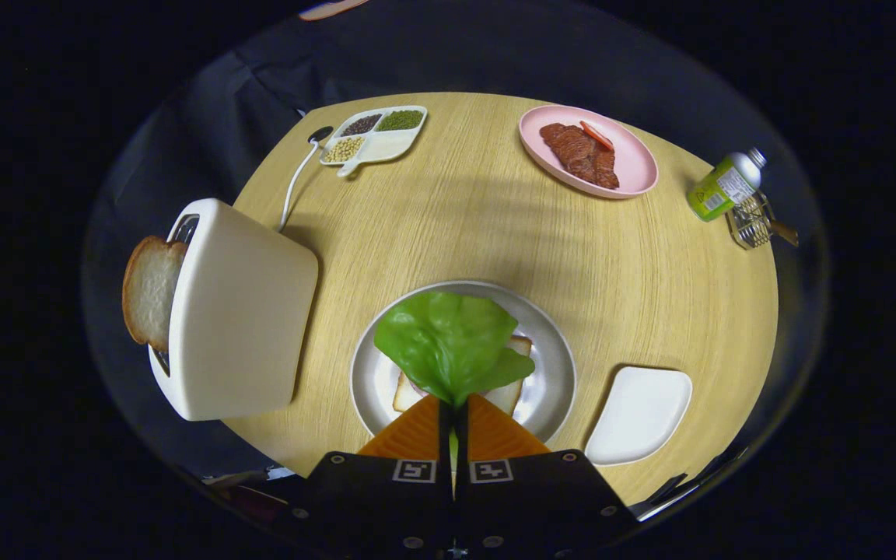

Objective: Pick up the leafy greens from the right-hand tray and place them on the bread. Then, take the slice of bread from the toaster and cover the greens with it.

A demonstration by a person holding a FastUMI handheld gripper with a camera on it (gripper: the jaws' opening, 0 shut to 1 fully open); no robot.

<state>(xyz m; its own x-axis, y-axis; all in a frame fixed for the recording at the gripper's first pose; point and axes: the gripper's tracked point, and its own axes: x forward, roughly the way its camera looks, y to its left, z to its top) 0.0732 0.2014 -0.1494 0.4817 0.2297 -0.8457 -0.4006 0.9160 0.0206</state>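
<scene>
Both fingers of gripper pinch leafy greens, hanging above bread.

Single fisheye camera riding on the tongs, looking forward along the two fingers and steeply down onto the round bench. It sits close above the near plate, which lies just ahead of the fingertips. Wide angle takes in nearly the whole benchtop, toaster close on one side, far dishes small beyond, dark booth wall behind.
</scene>
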